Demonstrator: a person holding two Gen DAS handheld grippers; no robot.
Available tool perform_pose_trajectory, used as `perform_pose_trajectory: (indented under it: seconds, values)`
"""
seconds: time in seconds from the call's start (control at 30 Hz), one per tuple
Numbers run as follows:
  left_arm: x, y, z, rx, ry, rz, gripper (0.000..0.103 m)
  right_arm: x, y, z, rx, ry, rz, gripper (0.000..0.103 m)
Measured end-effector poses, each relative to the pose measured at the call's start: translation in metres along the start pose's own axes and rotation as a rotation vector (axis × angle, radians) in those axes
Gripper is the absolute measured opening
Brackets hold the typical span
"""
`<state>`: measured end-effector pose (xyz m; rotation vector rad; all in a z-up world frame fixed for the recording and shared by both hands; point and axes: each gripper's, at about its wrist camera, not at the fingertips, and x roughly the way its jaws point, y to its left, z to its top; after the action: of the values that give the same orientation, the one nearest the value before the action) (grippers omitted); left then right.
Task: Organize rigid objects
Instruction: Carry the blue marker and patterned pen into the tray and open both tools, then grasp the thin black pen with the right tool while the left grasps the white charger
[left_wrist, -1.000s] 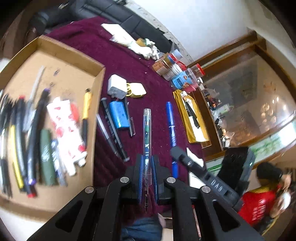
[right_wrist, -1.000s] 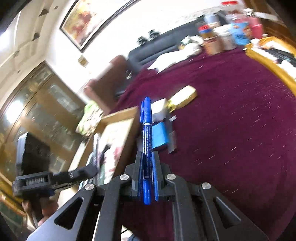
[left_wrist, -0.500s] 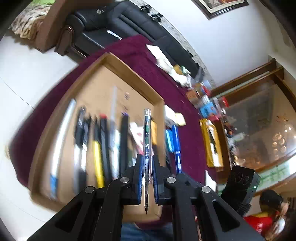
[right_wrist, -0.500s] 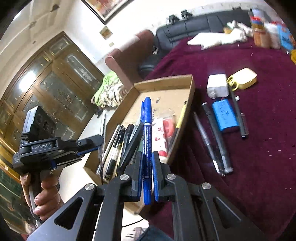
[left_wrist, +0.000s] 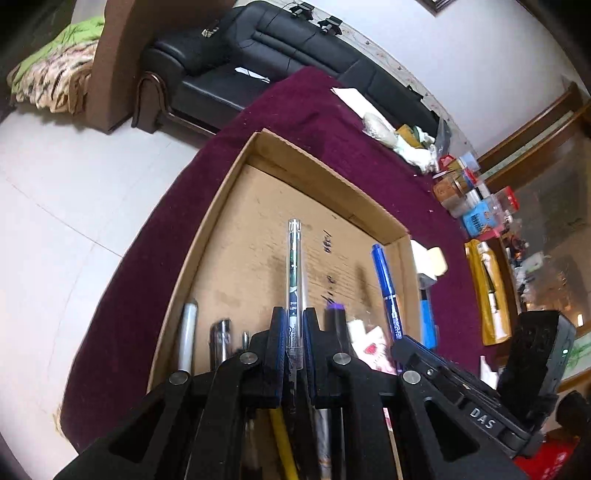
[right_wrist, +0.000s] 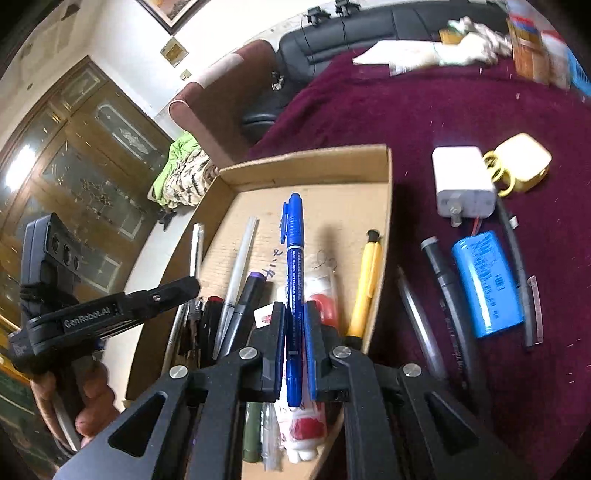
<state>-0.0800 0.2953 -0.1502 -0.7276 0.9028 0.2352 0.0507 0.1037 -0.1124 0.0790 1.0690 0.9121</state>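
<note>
Surface (right_wrist: 461, 110): maroon cloth, beneath and beyond both jaws.
Cardboard tray (left_wrist: 325, 166): directly below both jaws, pens already lying parallel inside.
Right gripper (right_wrist: 294, 332): jaws clenched on a blue marker (right_wrist: 293, 258), tip pointing forward over the tray.
Left gripper (left_wrist: 294, 332): jaws grasping a clear pen (left_wrist: 294, 266), likewise over the tray.
Handling advice: lower each parallel to the lying pens, into a free gap, before releasing.
</note>
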Motion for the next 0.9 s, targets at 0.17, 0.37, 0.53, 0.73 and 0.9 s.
perform_pose_trajectory:
  seconds: [0.17, 0.37, 0.53, 0.73, 0.9]
  values:
    - [0.005, -0.012, -0.001, 0.074, -0.005, 0.071, 0.043, 0.001, -0.006, 0.005, 0.021, -0.016, 0.001, 0.016]
    - [-0.042, -0.056, -0.033, 0.160, -0.181, 0.083, 0.074, -0.095, -0.041, -0.029, 0.034, -0.159, 0.119, 0.037]
    - [-0.049, -0.103, -0.066, 0.209, -0.142, -0.021, 0.074, -0.116, -0.101, -0.017, 0.090, -0.204, 0.006, 0.037]
    - [-0.043, -0.133, -0.081, 0.274, -0.097, -0.022, 0.074, -0.072, -0.153, 0.025, 0.157, -0.086, -0.084, 0.033]
    - [-0.036, -0.140, -0.086, 0.294, -0.094, -0.006, 0.074, -0.036, -0.151, 0.031, 0.099, 0.017, -0.156, 0.017]
